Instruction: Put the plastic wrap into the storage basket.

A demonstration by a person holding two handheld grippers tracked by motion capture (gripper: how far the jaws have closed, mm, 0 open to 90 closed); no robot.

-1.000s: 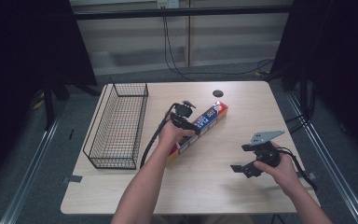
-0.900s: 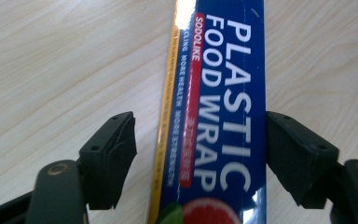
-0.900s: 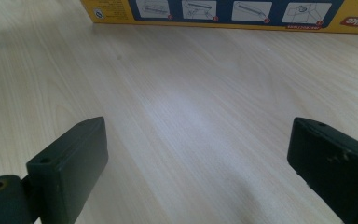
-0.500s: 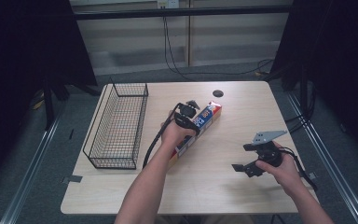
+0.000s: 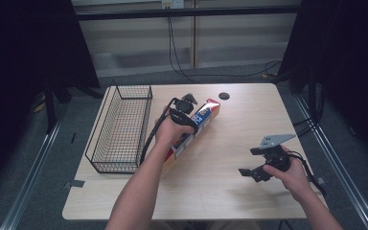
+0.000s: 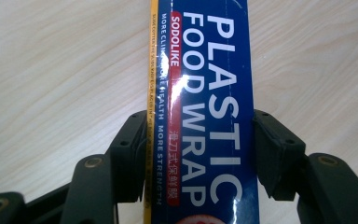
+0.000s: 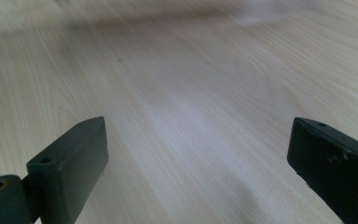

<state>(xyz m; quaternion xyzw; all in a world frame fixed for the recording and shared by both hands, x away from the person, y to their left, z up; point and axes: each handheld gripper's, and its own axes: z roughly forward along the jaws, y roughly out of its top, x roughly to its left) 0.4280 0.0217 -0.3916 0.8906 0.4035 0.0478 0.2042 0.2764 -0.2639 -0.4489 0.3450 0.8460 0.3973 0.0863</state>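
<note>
left gripper (image 6: 200, 154): black, blocky fingers (image 6: 277, 149), brass-coloured pivot screws, black cable looping off near side. right gripper (image 7: 200, 177): black, flat rectangular fingers (image 7: 74, 163) with small screw holes, grey three-cornered plate on top, black cable. forearms bare, no sleeves.

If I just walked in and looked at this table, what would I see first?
First you'd spot the long blue plastic wrap box in the middle of the wooden table, with the left gripper squeezing its two sides. Next comes the black wire basket standing to the left of the box. Over on the right side, the right gripper is held above bare wood with its jaws wide apart.
</note>
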